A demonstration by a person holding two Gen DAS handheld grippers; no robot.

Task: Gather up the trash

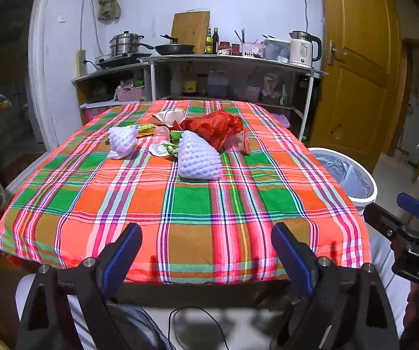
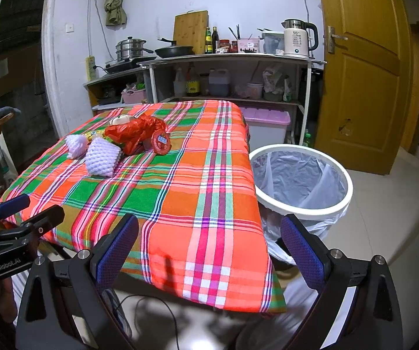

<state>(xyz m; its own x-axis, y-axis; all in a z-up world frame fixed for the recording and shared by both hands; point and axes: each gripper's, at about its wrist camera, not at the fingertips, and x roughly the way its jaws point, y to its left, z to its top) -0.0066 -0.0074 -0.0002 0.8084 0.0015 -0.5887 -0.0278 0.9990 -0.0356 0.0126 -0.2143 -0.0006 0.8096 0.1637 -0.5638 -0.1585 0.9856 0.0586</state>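
Observation:
Trash is heaped at the far middle of the plaid-covered table (image 1: 180,218): two white foam fruit nets (image 1: 197,157) (image 1: 121,141), a crumpled red plastic bag (image 1: 215,127), a clear plastic cup (image 1: 162,135), a red-lidded cup on its side (image 2: 160,143), a white foam tray (image 1: 171,116) and a yellow wrapper (image 1: 145,128). My left gripper (image 1: 206,253) hovers open over the table's near edge, empty. My right gripper (image 2: 209,248) is open and empty at the near right corner. A white bin (image 2: 300,178) lined with a grey bag stands on the floor right of the table.
Behind the table stands a metal shelf unit (image 1: 232,61) with pots, a pan, bottles and a kettle (image 1: 302,48). A yellow wooden door (image 1: 358,67) is at the right. A pink-lidded storage box (image 2: 267,125) sits by the bin. A black cable (image 2: 162,315) lies on the floor below.

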